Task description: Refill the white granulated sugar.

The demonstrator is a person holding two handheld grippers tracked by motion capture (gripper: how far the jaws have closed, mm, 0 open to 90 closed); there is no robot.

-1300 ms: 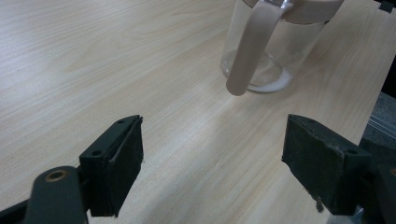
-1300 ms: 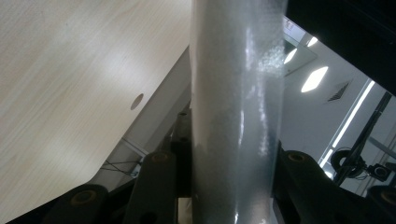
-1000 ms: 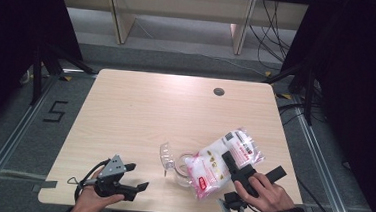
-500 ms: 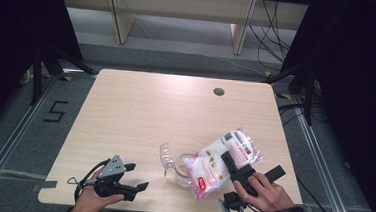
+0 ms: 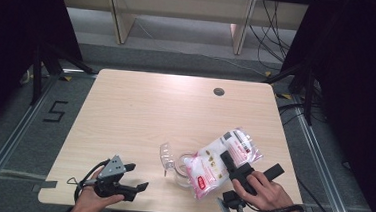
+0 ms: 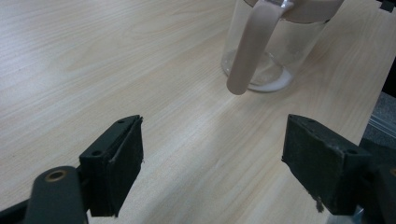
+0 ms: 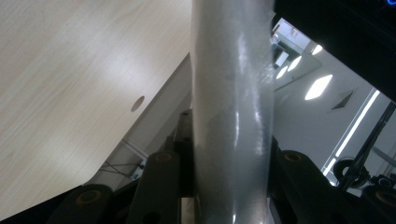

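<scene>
A clear glass pitcher (image 5: 174,162) with a beige handle stands near the table's front edge; in the left gripper view the pitcher (image 6: 273,46) is a little ahead of the jaws, with a thin white layer at its bottom. A white plastic bag (image 5: 209,167) with pink and red print leans over the pitcher's right side. My right gripper (image 5: 251,161) is shut on the bag's upper end, and the translucent bag (image 7: 233,93) runs up between its jaws (image 7: 231,154). At the front left, my left gripper (image 5: 138,176) rests open on the table, nothing between its pads (image 6: 215,128).
The light wooden table (image 5: 165,109) has a round cable hole (image 5: 219,91) at the back right. Behind the table stand shelf legs and cables on a grey floor. A floor mark "5" (image 5: 55,111) lies to the left.
</scene>
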